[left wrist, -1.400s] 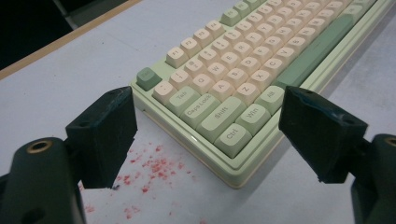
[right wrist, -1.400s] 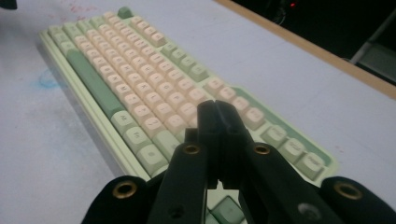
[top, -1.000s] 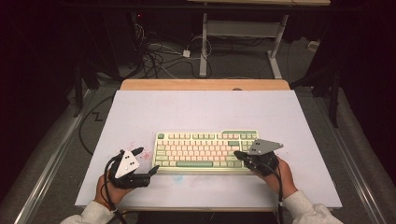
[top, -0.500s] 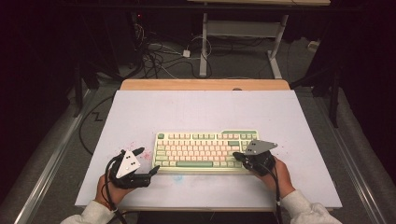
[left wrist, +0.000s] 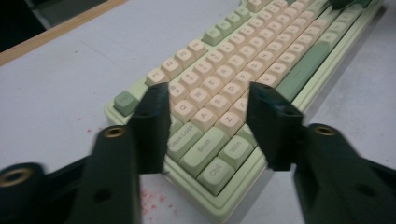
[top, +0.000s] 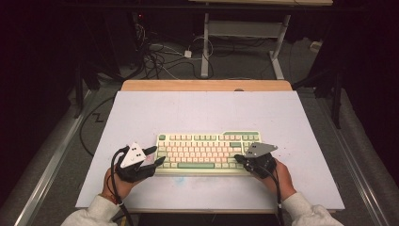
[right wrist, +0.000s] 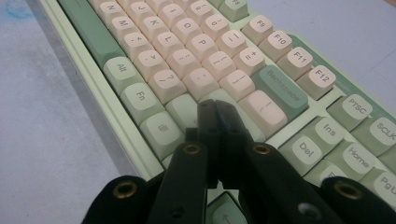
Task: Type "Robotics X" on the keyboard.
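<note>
1. The keyboard [top: 207, 153] is a flat rectangle of pale green plastic with rounded cream keys and some darker green keys. It lies near the front edge of the table [top: 141, 113], about in the middle.
2. The left gripper [top: 153, 156] is made of matte black plastic with blocky jaws and carries a pale three-cornered plate. Its jaws have just been closing, but they stand apart with a gap. In the left gripper view they hover over the left end of the keyboard [left wrist: 219, 116], around the letter keys; no key is clamped.
3. The right gripper [top: 241, 159] is clenched, its two black jaws pressed together with nothing between them. In the right gripper view the tips [right wrist: 215, 108] rest at the keys near the right end of the keyboard [right wrist: 187, 60].
4. The table has a smooth white top with faint reddish specks and a wooden strip [top: 207, 85] along the far edge.
5. Behind the table the room is dark. Cables [top: 160, 56] lie on the grey floor, and the white legs of another desk [top: 244, 33] stand there.
</note>
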Motion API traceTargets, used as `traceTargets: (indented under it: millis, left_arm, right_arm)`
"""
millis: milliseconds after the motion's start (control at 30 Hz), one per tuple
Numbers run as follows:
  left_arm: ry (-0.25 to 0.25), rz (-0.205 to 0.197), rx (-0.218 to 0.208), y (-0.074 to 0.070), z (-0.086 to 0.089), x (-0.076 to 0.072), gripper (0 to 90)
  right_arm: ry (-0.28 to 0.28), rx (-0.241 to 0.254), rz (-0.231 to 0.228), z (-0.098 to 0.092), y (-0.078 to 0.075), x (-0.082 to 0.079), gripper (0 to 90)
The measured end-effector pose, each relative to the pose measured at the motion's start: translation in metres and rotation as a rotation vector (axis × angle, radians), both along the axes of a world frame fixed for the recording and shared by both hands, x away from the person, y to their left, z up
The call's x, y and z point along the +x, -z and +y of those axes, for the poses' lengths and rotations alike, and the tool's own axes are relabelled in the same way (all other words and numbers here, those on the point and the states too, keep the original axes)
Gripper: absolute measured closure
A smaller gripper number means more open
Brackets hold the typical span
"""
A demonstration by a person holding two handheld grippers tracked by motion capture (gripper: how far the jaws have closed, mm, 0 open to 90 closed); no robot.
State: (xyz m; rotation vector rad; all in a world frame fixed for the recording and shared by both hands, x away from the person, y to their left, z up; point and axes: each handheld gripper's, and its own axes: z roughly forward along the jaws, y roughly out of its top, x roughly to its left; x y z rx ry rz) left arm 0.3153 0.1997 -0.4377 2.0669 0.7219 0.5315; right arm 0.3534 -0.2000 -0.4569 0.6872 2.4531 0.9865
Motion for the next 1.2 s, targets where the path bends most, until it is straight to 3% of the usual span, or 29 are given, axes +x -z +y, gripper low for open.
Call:
traceTargets:
  millis: [167,333,800,900,933,1200]
  left_arm:
    - [0.051,0.034,0.024,-0.004,-0.011,0.009,82.4]
    - [0.059,0.053,0.058,-0.008,-0.021,0.020,87.8]
    - [0.097,0.091,0.128,-0.012,-0.048,0.044,87.7]
    - [0.102,0.105,0.148,-0.011,-0.055,0.050,87.7]
    - [0.112,0.107,0.177,-0.010,-0.061,0.052,87.7]
    - [0.139,0.131,0.218,-0.005,-0.076,0.061,87.7]
  right_arm:
    - [-0.001,-0.001,-0.008,0.000,0.000,0.000,90.0]
    - [0.001,-0.005,-0.012,0.000,0.001,-0.001,90.0]
    - [0.011,-0.003,-0.019,0.001,0.002,-0.003,90.0]
    - [0.014,-0.005,-0.025,0.001,0.002,-0.003,90.0]
    - [0.014,-0.005,-0.026,0.002,0.002,-0.003,90.0]
    - [0.013,-0.015,-0.036,0.002,0.002,-0.004,90.0]
